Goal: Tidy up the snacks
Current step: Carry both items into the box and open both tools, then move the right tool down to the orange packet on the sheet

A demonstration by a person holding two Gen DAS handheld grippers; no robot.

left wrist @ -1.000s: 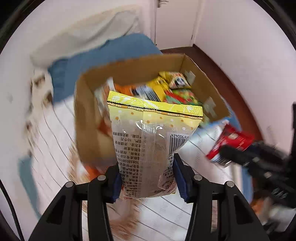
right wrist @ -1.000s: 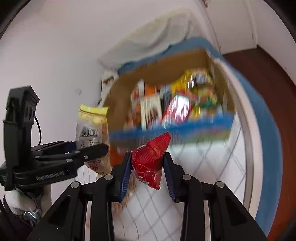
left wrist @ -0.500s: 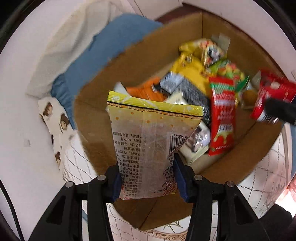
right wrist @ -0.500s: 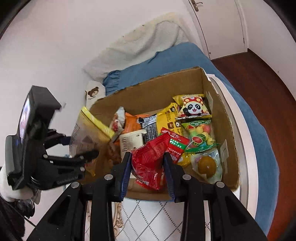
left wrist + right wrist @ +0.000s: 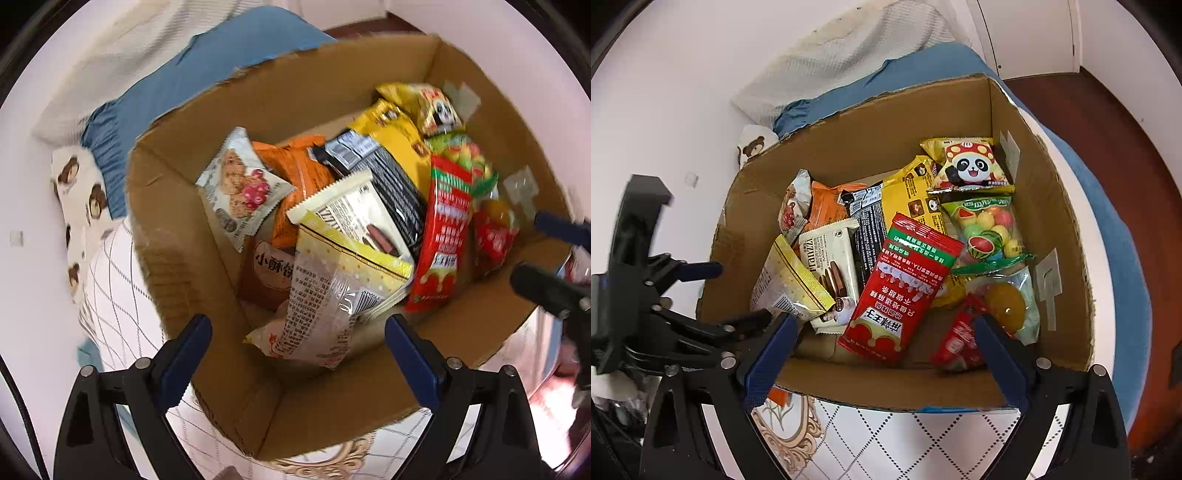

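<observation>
Yellow-topped packet (image 5: 332,295): loose inside cardboard box (image 5: 177,221), propped on the pile near its front-left corner, tilted; could slump deeper or jam later packets
Small red packet (image 5: 956,339): inside box near its front wall, beside jelly cup bag (image 5: 1008,302)
Left gripper (image 5: 297,350): fingers spread wide above box, pinching nothing; could snag the yellow-topped packet if lowered
Right gripper (image 5: 884,350): fingers spread, nothing between; could clip box front wall on retreat
Crowding: both grippers over one box, risk of bumping

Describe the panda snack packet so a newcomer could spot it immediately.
Find the open cardboard box full of snacks. In its far right corner, above the fruit-candy bag, lies the panda packet: yellow, and the only wrapper with a cartoon panda in a red spotted hat.
</observation>
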